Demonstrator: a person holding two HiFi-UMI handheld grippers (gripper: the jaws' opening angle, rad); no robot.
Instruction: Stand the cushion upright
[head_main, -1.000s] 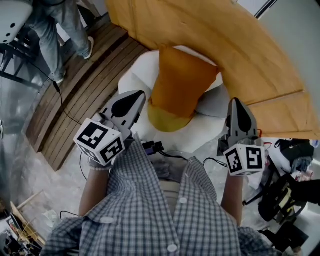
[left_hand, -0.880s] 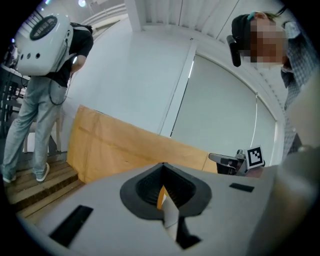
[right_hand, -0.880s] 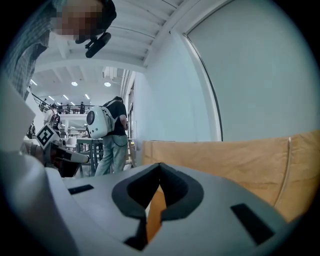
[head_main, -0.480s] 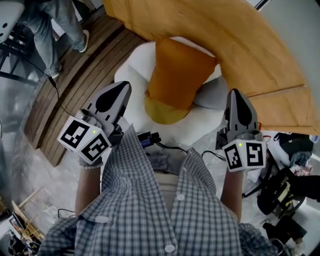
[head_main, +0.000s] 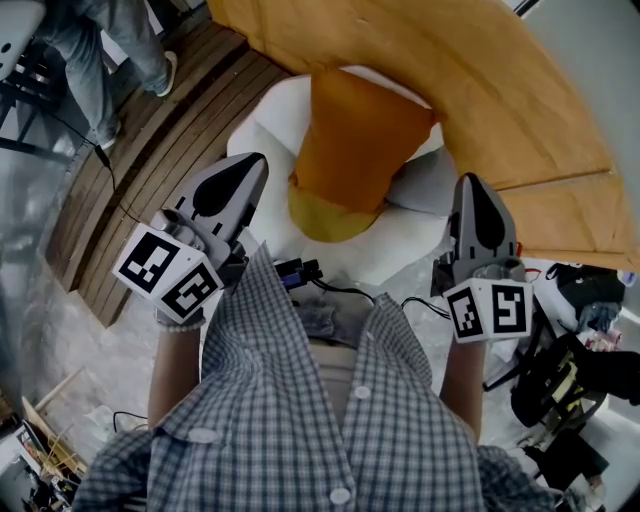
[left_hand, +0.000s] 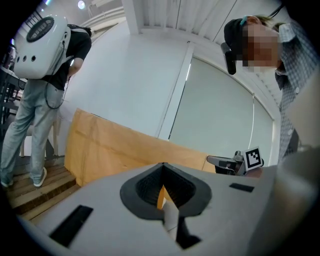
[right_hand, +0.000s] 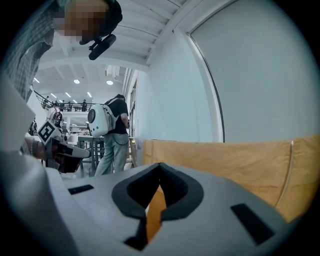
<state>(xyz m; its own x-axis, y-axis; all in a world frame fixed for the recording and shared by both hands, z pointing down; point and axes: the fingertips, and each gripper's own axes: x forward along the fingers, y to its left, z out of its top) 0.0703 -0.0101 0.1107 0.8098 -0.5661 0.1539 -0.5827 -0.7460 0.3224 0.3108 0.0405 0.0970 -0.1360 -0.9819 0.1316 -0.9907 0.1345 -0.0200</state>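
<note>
While both forearms are sticking out from under the grey-checked shirt (head_main: 300, 420), the left gripper (head_main: 250, 165) is pointing nearly level toward the seat. Its jaws are pressed together with nothing caught in them, and its own view is only showing a thin orange sliver past the closed slit. The right gripper (head_main: 470, 185) is doing the same on the other side: jaws together, empty, tipped just slightly down. They're hanging well apart, one on each side of the orange square fabric cushion (head_main: 355, 140), and neither is touching it.

That cushion is sitting on the white rounded padded seat (head_main: 262, 125) with its broad face showing to the head camera. Its far edge is lying right by the curved tan panel (head_main: 470, 70) that's wrapping round behind the seat, but I can't tell if the two are touching. A mustard-yellow piece (head_main: 328, 222) is poking out under the near edge, no idea what it is.

Room-wise, brown wooden slat decking (head_main: 150, 170) is running along the seat's left. A person in jeans (head_main: 95, 50) is standing on it, wearing a white hard-shell backpack (left_hand: 40, 35). Black cables (head_main: 330, 290) are trailing by the seat's front, and a pale wall with a big frosted pane (left_hand: 220, 110) is rising behind the panel.
</note>
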